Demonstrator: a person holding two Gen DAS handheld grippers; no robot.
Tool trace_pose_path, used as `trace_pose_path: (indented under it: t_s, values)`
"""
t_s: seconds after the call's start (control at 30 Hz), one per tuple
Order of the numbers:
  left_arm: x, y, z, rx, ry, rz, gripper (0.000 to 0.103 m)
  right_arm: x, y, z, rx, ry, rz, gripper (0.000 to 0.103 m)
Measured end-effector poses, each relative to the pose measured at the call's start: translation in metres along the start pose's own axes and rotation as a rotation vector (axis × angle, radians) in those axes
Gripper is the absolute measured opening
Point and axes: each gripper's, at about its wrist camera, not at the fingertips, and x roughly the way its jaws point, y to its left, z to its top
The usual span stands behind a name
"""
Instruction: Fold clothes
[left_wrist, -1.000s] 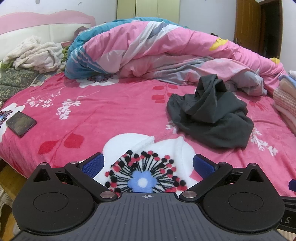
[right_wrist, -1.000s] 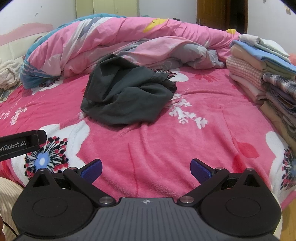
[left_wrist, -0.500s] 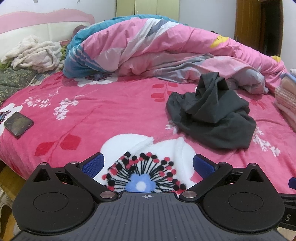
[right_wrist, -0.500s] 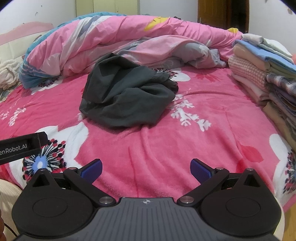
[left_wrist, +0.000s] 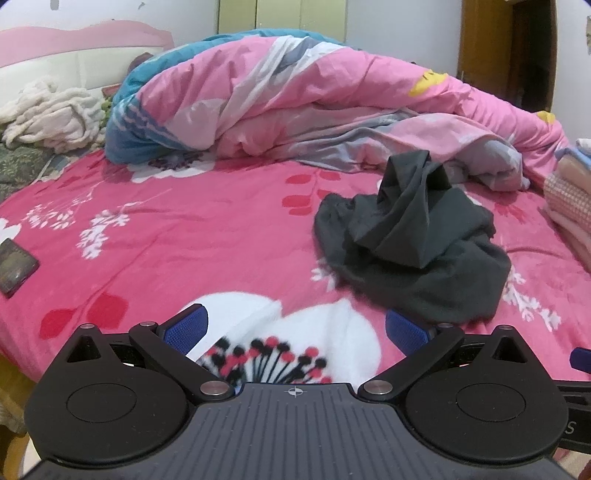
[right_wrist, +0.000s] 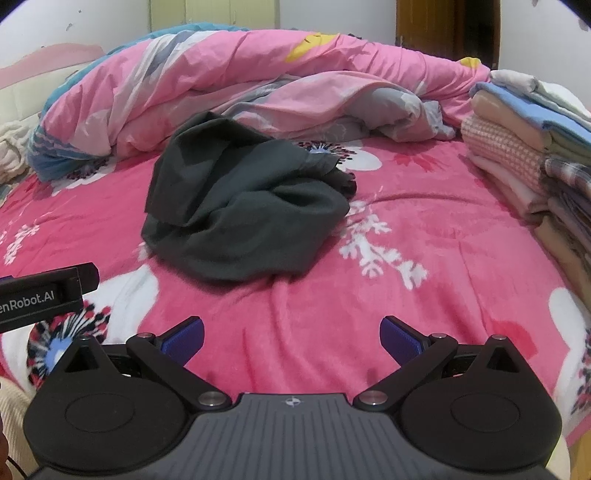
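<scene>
Reading "enRobot.AI", the left gripper (right_wrist: 44, 295) and right gripper (right_wrist: 291, 338) gape empty near dark garment (right_wrist: 243, 206).

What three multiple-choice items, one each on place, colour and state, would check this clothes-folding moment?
1. Where does the stack of folded clothes sit relative to the crumpled garment, in the right wrist view?
A. To its right
B. To its left
C. On it

2. What colour is the garment?
A. White
B. Dark grey
C. Yellow

3. How do the left tool and right tool stand?
A. Both open, empty
B. Both shut on cloth
C. One holds the phone

Answers: 1 A, the stack lines the right bed edge; 2 B, dark against the pink blanket; 3 A, blue pads apart, only blanket between.
</scene>
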Motion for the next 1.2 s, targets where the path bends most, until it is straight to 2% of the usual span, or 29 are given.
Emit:
trace_pose_path:
  t_s: [0.13,0.3,0.43,0.57,0.67,0.83,0.87,0.93,1.03,1.1,1.17,1.2]
  values:
    - [0.013,-0.005,0.01,0.017,-0.019,-0.013,0.103,0.01,-0.004,0.009,-0.008,-0.018,-0.002,0.103]
    - [0.034,-0.009,0.027,0.064,-0.058,-0.045,0.103,0.018,-0.021,0.026,-0.014,-0.099,0.035,0.103]
    - [0.051,-0.011,0.037,0.065,-0.087,-0.14,0.103,0.022,-0.036,0.045,-0.034,-0.205,0.091,0.103]
    - [0.072,-0.013,0.047,0.037,-0.084,-0.245,0.103,0.028,-0.048,0.068,-0.044,-0.332,0.146,0.103]
    - [0.091,-0.022,0.049,0.057,-0.066,-0.268,0.103,0.04,-0.048,0.092,-0.055,-0.362,0.207,0.103]
    - [0.112,-0.031,0.036,0.1,-0.028,-0.286,0.096,0.071,-0.03,0.134,-0.056,-0.318,0.363,0.103]
    - [0.115,-0.031,0.033,0.1,-0.021,-0.293,0.094,0.079,-0.024,0.138,-0.068,-0.297,0.368,0.103]
    - [0.119,-0.03,0.03,0.093,0.0,-0.312,0.08,0.096,-0.011,0.143,-0.102,-0.252,0.365,0.103]
    - [0.123,-0.027,0.029,0.078,0.027,-0.339,0.07,0.122,0.007,0.152,-0.153,-0.183,0.36,0.101]
    - [0.123,-0.024,0.03,0.069,0.038,-0.355,0.065,0.139,0.02,0.157,-0.186,-0.137,0.357,0.095]
    - [0.124,-0.023,0.031,0.072,0.047,-0.362,0.061,0.152,0.026,0.158,-0.197,-0.089,0.355,0.078]
    - [0.124,-0.023,0.031,0.076,0.051,-0.365,0.059,0.155,0.023,0.154,-0.181,-0.064,0.357,0.075]
